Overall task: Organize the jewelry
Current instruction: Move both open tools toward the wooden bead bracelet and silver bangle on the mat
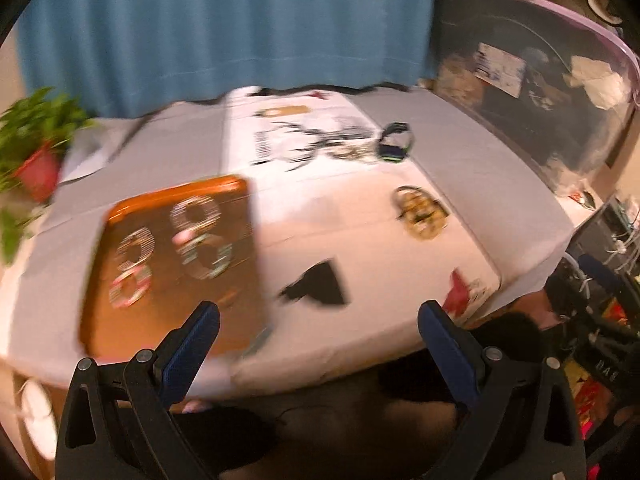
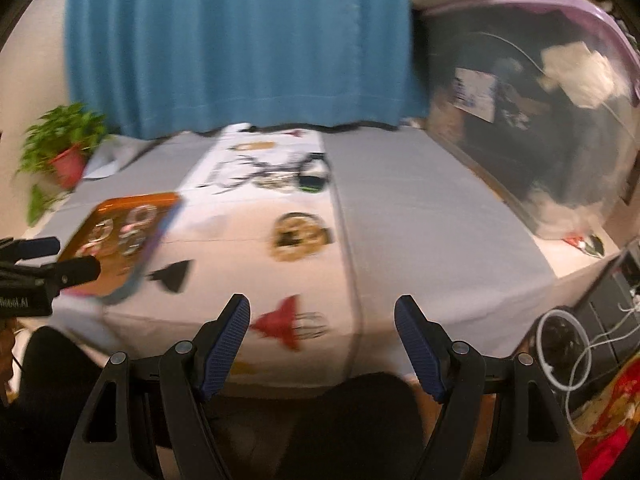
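Note:
An orange tray [image 1: 224, 312] lies on the left of the table and holds several patterned bangles [image 1: 200, 236]. It also shows in the right wrist view [image 2: 116, 270]. A cluster of gold bangles [image 1: 422, 212] lies on the white cloth to the right; it also shows in the right wrist view [image 2: 300, 236]. More jewelry and a dark green-edged band [image 1: 394, 144] lie farther back. My left gripper [image 1: 318, 316] is open and empty above the table's near edge. My right gripper [image 2: 322, 312] is open and empty, also at the near edge. Both views are blurred.
The table carries a white printed cloth [image 2: 256, 216] over grey cloth [image 2: 420, 216]. A potted green plant [image 1: 34, 148] stands at the far left. A blue curtain [image 2: 240, 40] hangs behind. A large clear purple-rimmed bin [image 2: 540, 92] stands at the right. Cables and clutter [image 2: 580, 344] lie on the floor.

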A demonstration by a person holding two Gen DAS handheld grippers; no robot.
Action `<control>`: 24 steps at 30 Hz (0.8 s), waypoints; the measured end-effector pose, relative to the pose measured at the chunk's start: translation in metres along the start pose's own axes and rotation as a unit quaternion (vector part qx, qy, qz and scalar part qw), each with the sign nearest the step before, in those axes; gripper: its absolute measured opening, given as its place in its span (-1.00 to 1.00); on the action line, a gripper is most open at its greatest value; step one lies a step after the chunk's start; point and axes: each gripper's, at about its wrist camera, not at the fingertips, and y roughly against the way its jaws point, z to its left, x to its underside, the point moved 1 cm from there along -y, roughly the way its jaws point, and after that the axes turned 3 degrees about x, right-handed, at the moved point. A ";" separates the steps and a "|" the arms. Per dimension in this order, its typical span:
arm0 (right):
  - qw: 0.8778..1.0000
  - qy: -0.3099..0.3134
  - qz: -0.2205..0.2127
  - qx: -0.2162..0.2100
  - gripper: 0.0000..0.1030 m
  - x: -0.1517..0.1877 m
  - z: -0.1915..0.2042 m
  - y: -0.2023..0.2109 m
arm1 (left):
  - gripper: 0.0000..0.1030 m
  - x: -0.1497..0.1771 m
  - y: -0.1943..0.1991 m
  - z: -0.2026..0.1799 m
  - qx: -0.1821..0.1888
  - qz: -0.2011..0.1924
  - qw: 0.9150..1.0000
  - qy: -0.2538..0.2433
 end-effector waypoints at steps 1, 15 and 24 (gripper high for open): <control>1.000 -0.003 0.002 0.005 0.46 -0.003 -0.007 -0.007 | 0.92 -0.009 -0.014 -0.008 0.009 0.005 1.000 -0.007; 0.999 -0.029 0.030 0.006 0.47 -0.031 -0.054 -0.109 | 0.92 -0.067 -0.165 -0.064 0.016 0.092 0.994 -0.063; 0.999 0.005 0.036 -0.037 0.47 -0.078 -0.047 -0.185 | 0.94 -0.068 -0.188 -0.042 0.000 0.123 0.991 -0.049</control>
